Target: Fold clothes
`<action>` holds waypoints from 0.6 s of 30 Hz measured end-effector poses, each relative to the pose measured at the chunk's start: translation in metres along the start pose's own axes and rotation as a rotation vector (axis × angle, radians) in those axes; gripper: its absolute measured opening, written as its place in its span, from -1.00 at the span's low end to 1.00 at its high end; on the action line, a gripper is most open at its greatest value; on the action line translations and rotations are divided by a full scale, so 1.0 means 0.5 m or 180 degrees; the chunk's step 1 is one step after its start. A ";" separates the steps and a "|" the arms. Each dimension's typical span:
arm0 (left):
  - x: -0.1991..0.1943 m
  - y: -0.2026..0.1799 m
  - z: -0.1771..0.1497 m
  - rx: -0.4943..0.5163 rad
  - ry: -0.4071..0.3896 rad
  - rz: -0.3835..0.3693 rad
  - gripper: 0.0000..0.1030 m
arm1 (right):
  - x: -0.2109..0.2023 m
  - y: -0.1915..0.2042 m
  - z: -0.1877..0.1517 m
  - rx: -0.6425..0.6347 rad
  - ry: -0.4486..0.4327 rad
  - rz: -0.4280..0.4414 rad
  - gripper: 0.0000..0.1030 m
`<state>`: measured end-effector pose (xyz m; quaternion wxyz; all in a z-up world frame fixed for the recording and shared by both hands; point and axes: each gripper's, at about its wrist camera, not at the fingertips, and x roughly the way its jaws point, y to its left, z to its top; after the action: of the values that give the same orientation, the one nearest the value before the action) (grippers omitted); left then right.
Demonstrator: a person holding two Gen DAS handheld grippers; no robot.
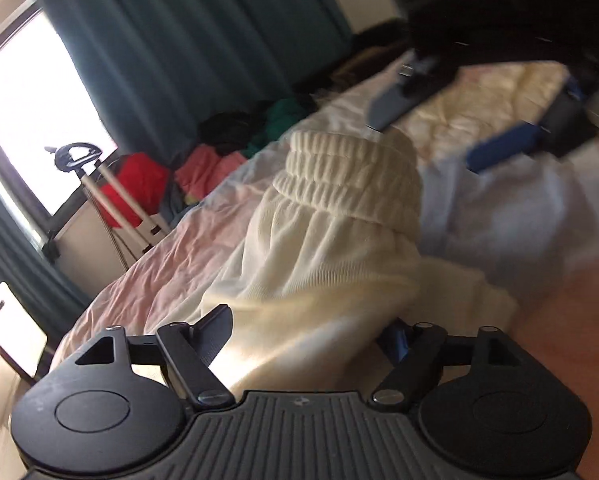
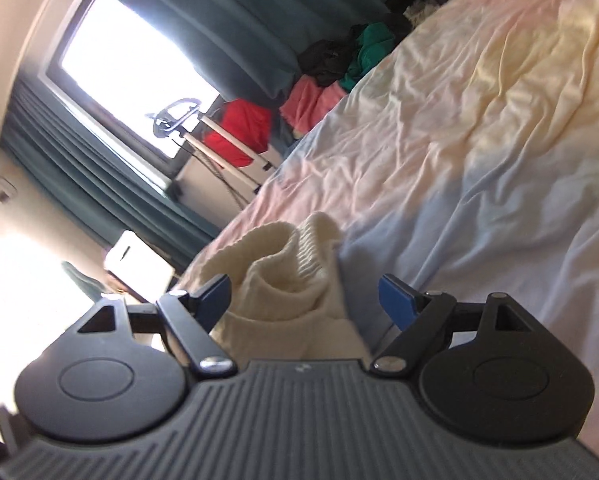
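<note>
My left gripper [image 1: 307, 330] stood with its fingers spread wide, released, while the cream ribbed knit sweater [image 1: 319, 248] bulged up between them, its thick ribbed cuff or collar folded over at the top. The knit lay on the bed's crumpled pastel sheet [image 1: 147, 264], washed in pink, blue and yellow, and ran from just in front of my left gripper toward the middle of the bed.

My right gripper [image 2: 305, 300] was likewise released, its blue-padded fingers [image 2: 397, 302] held apart with a bunched fold of the same sweater [image 2: 283, 276] sitting between them and against the gripper body; I could not tell whether either pad touched the knit. In the left wrist view the right gripper [image 1: 439, 120] hung blurred above the far part of the sheet, fingers parted.

Beyond the bed's edge a heap of clothes in red, coral, green and black [image 2: 319, 92] lay under dark teal curtains [image 1: 179, 40], beside a bright window [image 2: 139, 64] and a standing garment steamer [image 2: 187, 120].
</note>
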<state>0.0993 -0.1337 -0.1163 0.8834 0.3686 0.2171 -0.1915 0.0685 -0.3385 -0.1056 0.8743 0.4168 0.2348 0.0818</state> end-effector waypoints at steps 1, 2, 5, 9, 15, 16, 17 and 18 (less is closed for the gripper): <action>-0.022 -0.001 -0.017 0.0060 0.0010 0.0017 0.56 | 0.005 -0.003 -0.002 0.0073 0.0059 0.0076 0.63; -0.044 -0.003 -0.033 0.0113 0.0020 0.0038 0.56 | 0.011 -0.006 -0.004 0.0158 0.0137 0.0175 0.63; -0.078 0.015 -0.084 0.0192 0.0043 0.0177 0.58 | 0.032 -0.006 -0.017 0.0353 0.0352 0.0400 0.63; -0.090 0.051 -0.133 -0.0050 0.0134 0.0513 0.58 | 0.064 0.013 -0.035 0.0273 0.0526 0.0379 0.63; -0.035 0.130 -0.140 -0.0632 0.0489 0.0592 0.55 | 0.125 0.040 -0.049 0.0047 0.0492 0.0131 0.63; -0.032 0.142 -0.140 -0.0651 0.0482 0.0598 0.52 | 0.138 0.043 -0.051 -0.0038 0.0474 0.0073 0.63; -0.026 0.147 -0.141 -0.0691 0.0478 0.0597 0.49 | 0.147 0.047 -0.055 -0.0142 0.0472 0.0030 0.63; -0.024 0.154 -0.143 -0.0767 0.0485 0.0596 0.44 | 0.156 0.050 -0.059 -0.0245 0.0470 -0.0012 0.63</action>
<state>0.1106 -0.0287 -0.1115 0.9161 0.2920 0.2696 -0.0524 0.1243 -0.2757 -0.1290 0.8702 0.3753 0.2961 0.1197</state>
